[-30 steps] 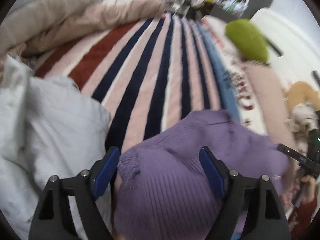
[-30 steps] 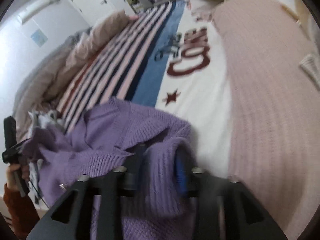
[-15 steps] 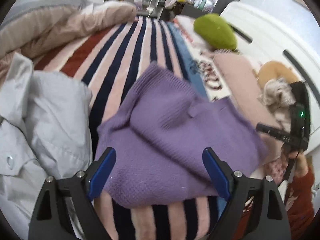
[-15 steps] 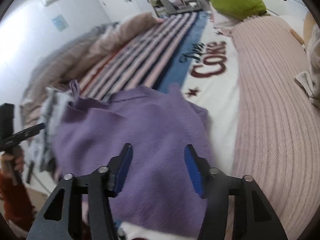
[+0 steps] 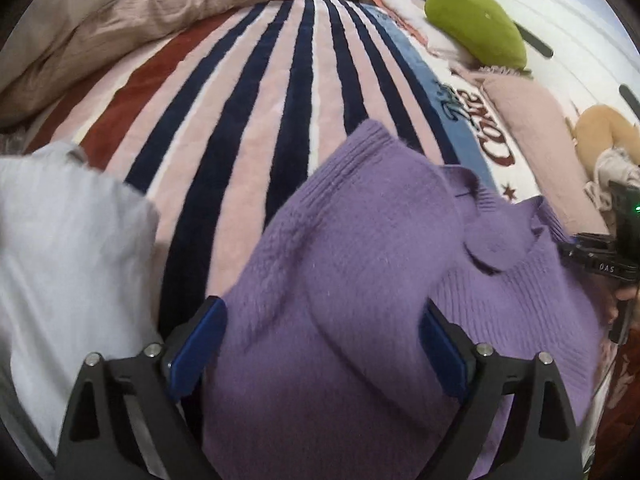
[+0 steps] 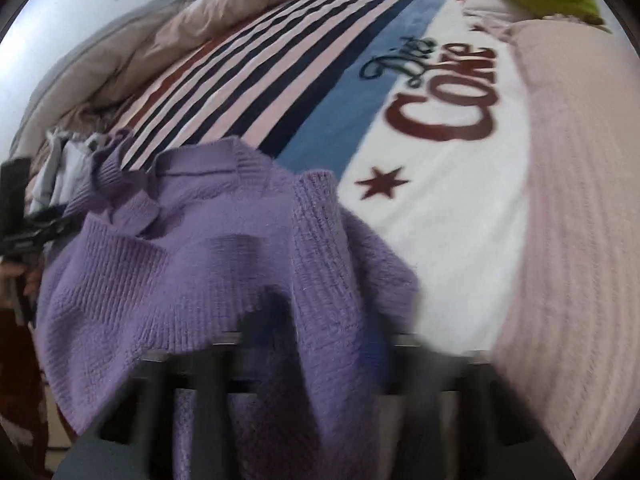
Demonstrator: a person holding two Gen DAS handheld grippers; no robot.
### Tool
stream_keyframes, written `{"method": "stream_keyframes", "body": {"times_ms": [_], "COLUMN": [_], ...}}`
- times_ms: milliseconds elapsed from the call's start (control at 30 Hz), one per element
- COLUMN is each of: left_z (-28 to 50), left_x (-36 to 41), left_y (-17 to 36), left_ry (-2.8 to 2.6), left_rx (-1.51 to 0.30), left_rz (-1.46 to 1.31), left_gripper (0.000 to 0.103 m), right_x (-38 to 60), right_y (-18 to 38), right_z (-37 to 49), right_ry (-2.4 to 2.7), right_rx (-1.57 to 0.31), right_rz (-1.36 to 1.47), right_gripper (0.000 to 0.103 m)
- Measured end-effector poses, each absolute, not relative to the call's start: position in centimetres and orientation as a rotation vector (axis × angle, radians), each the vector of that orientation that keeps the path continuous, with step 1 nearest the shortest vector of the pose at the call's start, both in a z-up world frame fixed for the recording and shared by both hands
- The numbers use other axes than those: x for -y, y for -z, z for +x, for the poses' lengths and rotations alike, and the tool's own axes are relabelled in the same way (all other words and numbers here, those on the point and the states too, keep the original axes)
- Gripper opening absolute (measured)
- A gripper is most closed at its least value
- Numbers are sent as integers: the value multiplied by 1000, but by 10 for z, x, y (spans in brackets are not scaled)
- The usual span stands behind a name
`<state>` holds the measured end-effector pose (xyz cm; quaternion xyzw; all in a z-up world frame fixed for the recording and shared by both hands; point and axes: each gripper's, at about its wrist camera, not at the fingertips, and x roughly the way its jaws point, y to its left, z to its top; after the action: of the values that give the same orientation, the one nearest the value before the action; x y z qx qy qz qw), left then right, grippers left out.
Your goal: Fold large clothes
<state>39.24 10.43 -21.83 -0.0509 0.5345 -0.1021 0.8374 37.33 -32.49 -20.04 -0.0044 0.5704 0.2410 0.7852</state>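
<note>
A purple knit sweater [image 5: 360, 264] lies bunched on the striped blanket [image 5: 248, 92] at the near edge of the bed. My left gripper [image 5: 320, 344] is open, its blue pads [image 5: 196, 344] wide apart over the sweater's near part. In the right wrist view the sweater [image 6: 192, 264] drapes over my right gripper [image 6: 316, 344]; the gripper is heavily blurred and partly covered by the knit, so its jaw state is unclear. The right gripper's body also shows at the right edge of the left wrist view [image 5: 600, 260].
A pale grey garment [image 5: 68, 248] lies left of the sweater. A beige duvet [image 5: 120, 24] is piled at the far left. A green cushion [image 5: 476, 24] and a pink knit blanket [image 6: 572, 200] lie on the right. A plush toy [image 5: 604, 128] sits far right.
The sweater, spread flatter half a second ago, is now bunched closer under both grippers. The right gripper has moved in under the knit and blurred. The left jaws stay open.
</note>
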Motion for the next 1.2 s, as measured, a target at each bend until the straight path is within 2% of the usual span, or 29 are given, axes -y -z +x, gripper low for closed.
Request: {"method": "stream_keyframes", "body": {"times_ms": [233, 367, 700, 900, 967, 1067, 1100, 1133, 1167, 1200], "left_z": [394, 386, 374, 384, 395, 408, 407, 405, 401, 397], "left_x": [-111, -131, -154, -133, -121, -110, -109, -109, -111, -113], "left_y": [203, 189, 169, 199, 218, 239, 241, 238, 233, 228], "left_ry": [214, 203, 223, 293, 268, 252, 257, 248, 203, 167], "left_rx": [-1090, -1047, -1015, -1102, -1144, -1194, -1193, -1173, -1149, -1125], "left_rz": [-83, -160, -171, -84, -36, -47, -54, -57, -46, -49], "left_gripper": [92, 92, 92, 91, 85, 81, 65, 32, 6, 7], "right_x": [337, 353, 370, 372, 370, 365, 365, 365, 366, 365], "right_y": [154, 128, 152, 163, 169, 173, 172, 171, 168, 161], "right_z": [366, 366, 374, 375, 376, 375, 375, 374, 373, 370], "right_ry": [-305, -142, -125, -154, -167, -186, -188, -189, -186, -174], "right_rx": [-987, -893, -980, -1002, -1016, -1022, -1021, -1016, -1006, -963], "right_rz": [-81, -156, -148, -124, -115, -121, -121, -120, -123, -139], "right_gripper": [3, 1, 1, 1, 2, 2, 2, 2, 2, 1]}}
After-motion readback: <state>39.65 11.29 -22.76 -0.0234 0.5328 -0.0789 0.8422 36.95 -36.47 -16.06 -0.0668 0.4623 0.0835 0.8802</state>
